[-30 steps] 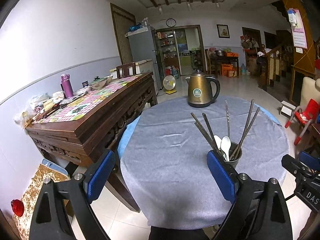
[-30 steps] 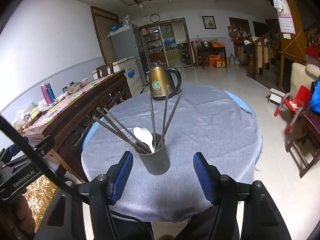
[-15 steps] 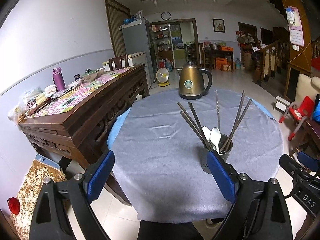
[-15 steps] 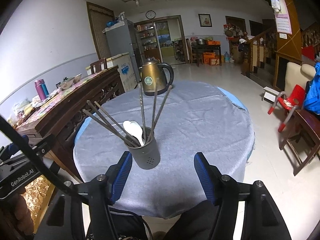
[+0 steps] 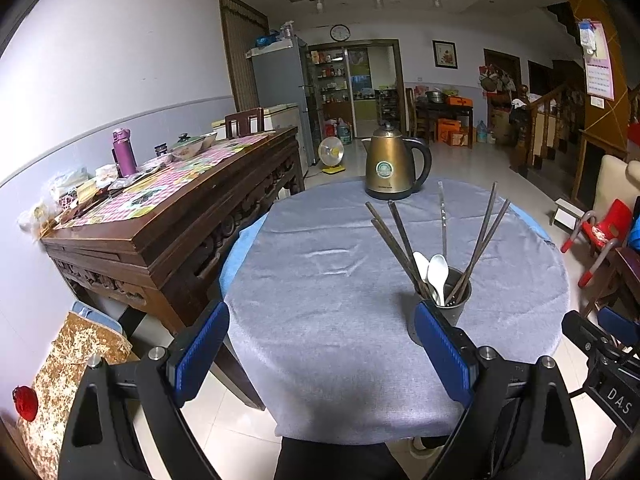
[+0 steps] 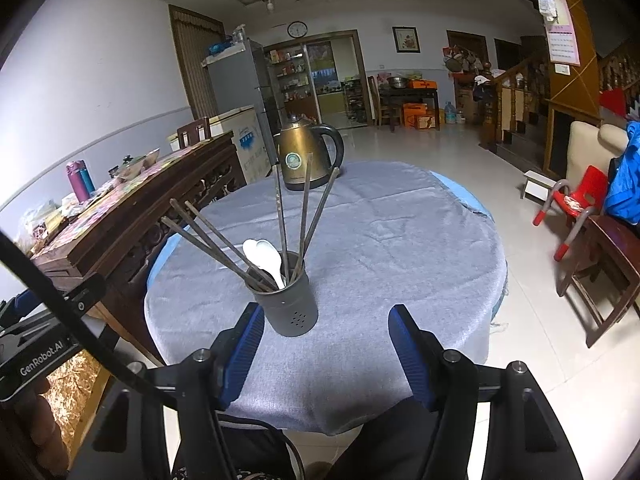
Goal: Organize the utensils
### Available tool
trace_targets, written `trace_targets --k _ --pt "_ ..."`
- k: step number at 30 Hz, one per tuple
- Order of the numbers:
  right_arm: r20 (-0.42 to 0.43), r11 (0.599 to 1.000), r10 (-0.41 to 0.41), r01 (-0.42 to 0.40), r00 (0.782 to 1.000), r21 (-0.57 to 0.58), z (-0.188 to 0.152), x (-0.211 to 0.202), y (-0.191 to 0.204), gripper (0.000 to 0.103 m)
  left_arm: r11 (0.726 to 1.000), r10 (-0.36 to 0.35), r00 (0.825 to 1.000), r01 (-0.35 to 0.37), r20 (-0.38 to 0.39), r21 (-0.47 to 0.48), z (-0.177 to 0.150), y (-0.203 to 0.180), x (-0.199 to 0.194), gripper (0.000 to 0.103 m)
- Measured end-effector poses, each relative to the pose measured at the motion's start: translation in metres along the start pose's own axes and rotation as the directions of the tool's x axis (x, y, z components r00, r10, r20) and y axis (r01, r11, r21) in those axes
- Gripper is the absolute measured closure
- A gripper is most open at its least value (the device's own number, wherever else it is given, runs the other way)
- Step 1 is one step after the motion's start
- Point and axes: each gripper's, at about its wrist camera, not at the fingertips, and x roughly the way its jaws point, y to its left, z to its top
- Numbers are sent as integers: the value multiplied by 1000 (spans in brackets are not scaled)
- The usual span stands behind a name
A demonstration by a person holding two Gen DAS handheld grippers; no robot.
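Both claws, left gripper [image 5: 322, 356] and right gripper [image 6: 326, 350], hang wide open and empty at the near edge of the round table [image 6: 420, 240], so I judge I'm finishing, chopsticks [image 6: 218, 236] and spoons [image 6: 264, 256] already standing in the holder [image 6: 288, 308].

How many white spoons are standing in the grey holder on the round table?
2. Both white spoons stand bowl-up, side by side, at the left-centre of the utensil holder, among the chopsticks. More could be hidden inside.
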Motion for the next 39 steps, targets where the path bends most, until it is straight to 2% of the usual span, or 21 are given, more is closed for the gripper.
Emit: trace_targets --k 13,21,25,39 --pt "7 1000 0 1 1000 -21 3 -6 9 34 999 28 999 -28 20 -22 -4 9 -5 9" --pt "-46 999 22 -24 999 -46 21 -3 20 32 998 55 998 -54 26 -42 -6 17 -6 9" --pt "-48 999 5 -7 999 -54 29 -6 25 32 997 63 997 -61 33 -54 -6 21 -7 9" --pt "-32 1000 -15 14 999 -23 17 -10 25 32 996 63 998 -61 31 -63 -6 26 -6 9"
